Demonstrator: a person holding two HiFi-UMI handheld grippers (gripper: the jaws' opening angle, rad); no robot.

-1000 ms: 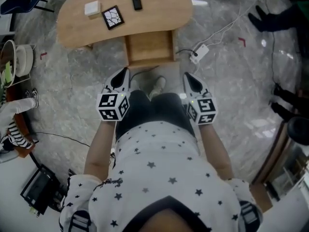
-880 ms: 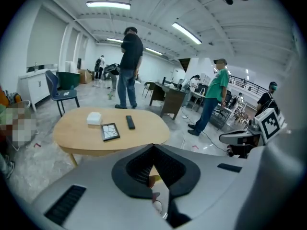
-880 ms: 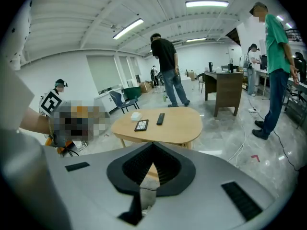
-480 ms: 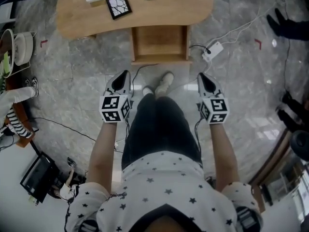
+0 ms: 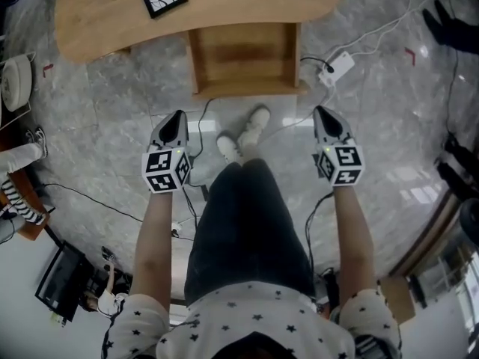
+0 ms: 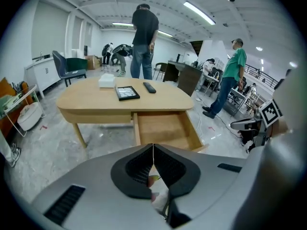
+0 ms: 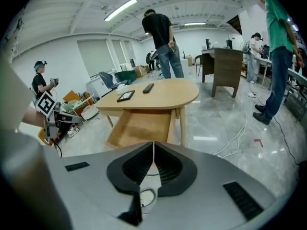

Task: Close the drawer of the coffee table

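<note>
A light wooden table (image 5: 247, 2) stands on a glossy grey stone floor (image 5: 105, 111), its drawer (image 5: 243, 54) pulled out toward the person. The left hand-held gripper (image 5: 176, 117) and right hand-held gripper (image 5: 323, 112) hang short of it, each clenched on nothing. A white power strip (image 5: 337, 66) lies beside the drawer, and people (image 6: 144, 42) stand behind the table in the bright room.

Table: oval light-wood coffee table (image 5: 224, 6), smooth and matt.
Drawer: wooden drawer (image 5: 243, 54) under the table, same pale matt grain.
Floor: grey marbled stone floor (image 5: 112, 103) around the table, polished and glossy.
Grippers: left gripper (image 5: 177, 117) and right gripper (image 5: 324, 112), matt grey plastic; ribbed black pads (image 6: 136, 169).
</note>
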